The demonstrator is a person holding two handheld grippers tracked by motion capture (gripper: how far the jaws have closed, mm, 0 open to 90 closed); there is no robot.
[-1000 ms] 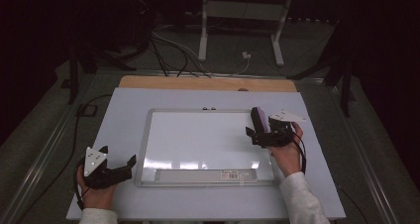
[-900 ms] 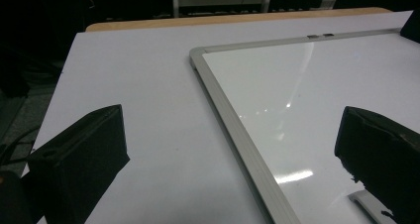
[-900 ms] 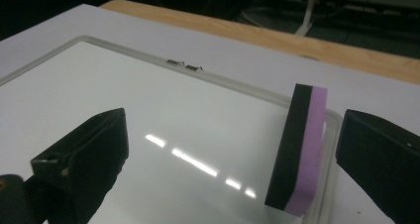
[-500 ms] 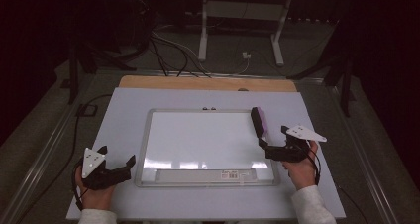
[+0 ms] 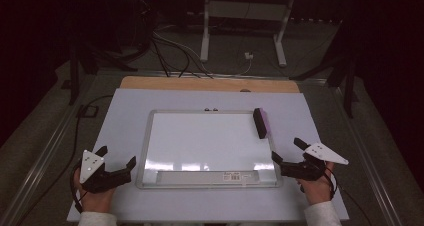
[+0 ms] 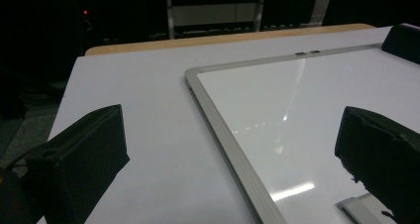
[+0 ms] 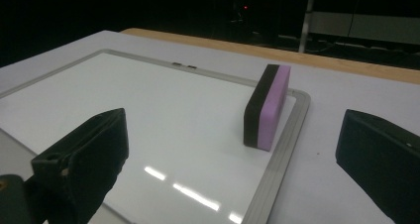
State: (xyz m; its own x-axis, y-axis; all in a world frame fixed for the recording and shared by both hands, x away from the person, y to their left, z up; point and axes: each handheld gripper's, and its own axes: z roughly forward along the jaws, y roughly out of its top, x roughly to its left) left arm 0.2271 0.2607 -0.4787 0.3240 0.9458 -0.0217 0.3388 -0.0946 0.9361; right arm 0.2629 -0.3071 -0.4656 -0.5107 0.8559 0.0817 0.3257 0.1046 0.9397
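The eraser (image 5: 261, 123) stands on the board's (image 5: 200, 141) right edge, long axis 12-to-6, at 11 o'clock from the nearer right gripper (image 5: 289, 158) (jaws apart, empty); left gripper (image 5: 116, 158) likewise spread.

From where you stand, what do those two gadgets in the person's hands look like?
Both are black, each with two blocky, padded-looking black jaws. The left gripper and the right gripper each carry a pale grey three-cornered plate on top, dotted with small dark marks. A dark cable loops from each near the wrist. The person wears light-coloured sleeves.
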